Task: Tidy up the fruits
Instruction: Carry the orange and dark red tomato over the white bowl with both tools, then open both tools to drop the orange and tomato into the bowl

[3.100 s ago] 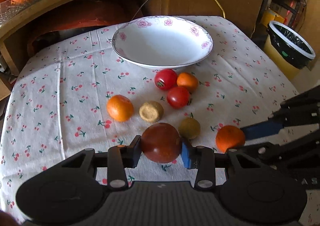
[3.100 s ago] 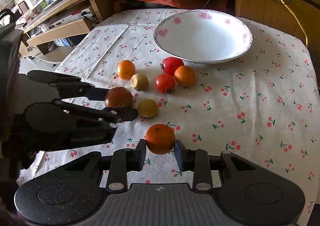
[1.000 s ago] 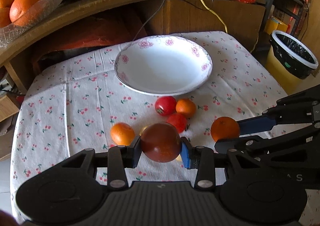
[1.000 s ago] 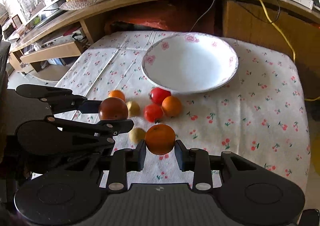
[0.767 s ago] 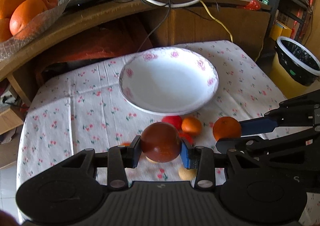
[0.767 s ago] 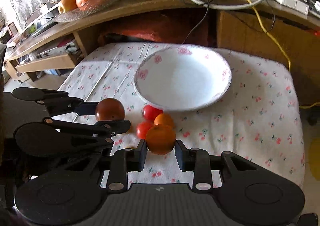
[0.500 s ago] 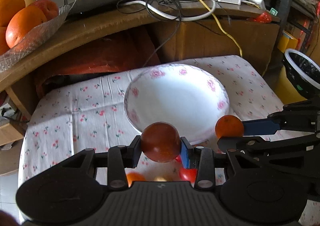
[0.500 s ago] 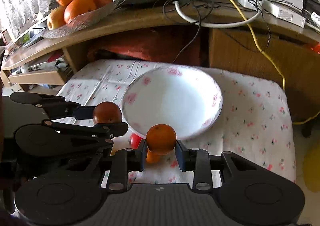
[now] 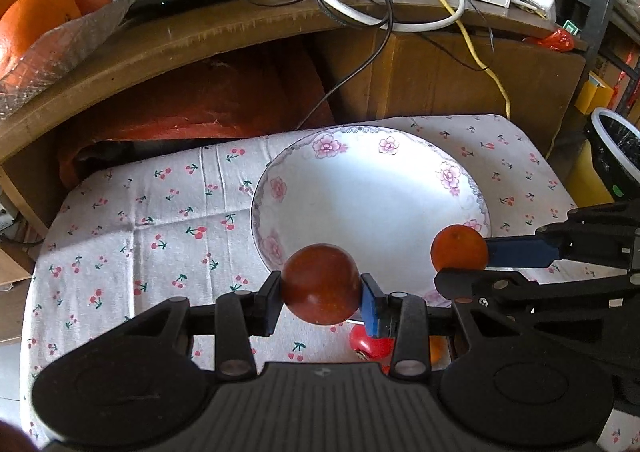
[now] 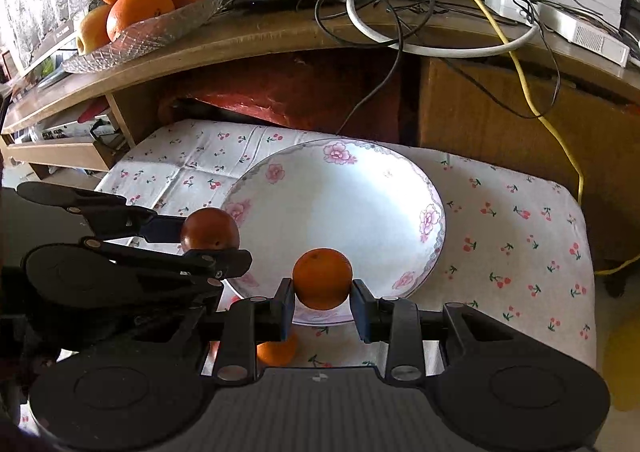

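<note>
Hovering side by side over the plate (image 9: 276, 188), left tool (image 9: 320, 298) clamps a dark red fruit (image 9: 320, 284), right tool (image 10: 322, 302) an orange (image 10: 322, 278).

Dark-red fruit (image 9: 321, 283) and orange (image 10: 322, 278) above empty bowl (image 9: 360, 156).

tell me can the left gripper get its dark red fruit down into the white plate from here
Probably yes. The left gripper, shut on the dark red fruit, sits at the near rim of the plate, whose basin is empty; the right gripper stays off to one side.

Table fruit (image 9: 370, 344) mostly behind gripper (image 9: 320, 298)
</note>
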Tool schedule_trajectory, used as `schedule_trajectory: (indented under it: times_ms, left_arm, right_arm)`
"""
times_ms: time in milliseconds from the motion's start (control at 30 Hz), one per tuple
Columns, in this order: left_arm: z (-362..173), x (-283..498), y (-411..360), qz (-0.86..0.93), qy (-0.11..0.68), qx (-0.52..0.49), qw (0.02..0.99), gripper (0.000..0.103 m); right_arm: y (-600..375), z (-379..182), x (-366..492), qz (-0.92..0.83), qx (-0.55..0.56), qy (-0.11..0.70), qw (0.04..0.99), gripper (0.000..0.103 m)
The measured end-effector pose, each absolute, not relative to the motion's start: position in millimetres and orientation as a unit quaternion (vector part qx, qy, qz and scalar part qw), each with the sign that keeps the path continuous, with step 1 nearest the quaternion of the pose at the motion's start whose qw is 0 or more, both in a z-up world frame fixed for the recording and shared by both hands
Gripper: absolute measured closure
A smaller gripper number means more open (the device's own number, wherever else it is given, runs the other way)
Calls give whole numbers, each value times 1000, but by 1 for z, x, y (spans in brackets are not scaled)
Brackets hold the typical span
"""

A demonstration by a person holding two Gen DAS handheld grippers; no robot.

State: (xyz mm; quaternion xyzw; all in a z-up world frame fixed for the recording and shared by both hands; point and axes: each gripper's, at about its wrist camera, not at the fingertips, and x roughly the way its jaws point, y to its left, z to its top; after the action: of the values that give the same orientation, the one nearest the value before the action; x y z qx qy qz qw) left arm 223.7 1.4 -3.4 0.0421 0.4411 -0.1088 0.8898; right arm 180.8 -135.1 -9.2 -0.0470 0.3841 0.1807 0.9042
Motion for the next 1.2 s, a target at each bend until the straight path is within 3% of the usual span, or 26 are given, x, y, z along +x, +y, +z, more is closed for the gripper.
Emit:
schedule_trajectory:
  times_ms: [1200]
  left_arm:
    - [-6, 225, -1, -104, 426, 43, 898, 54]
  right_arm:
    - [-138, -17, 188, 174, -47, 381, 907, 70]
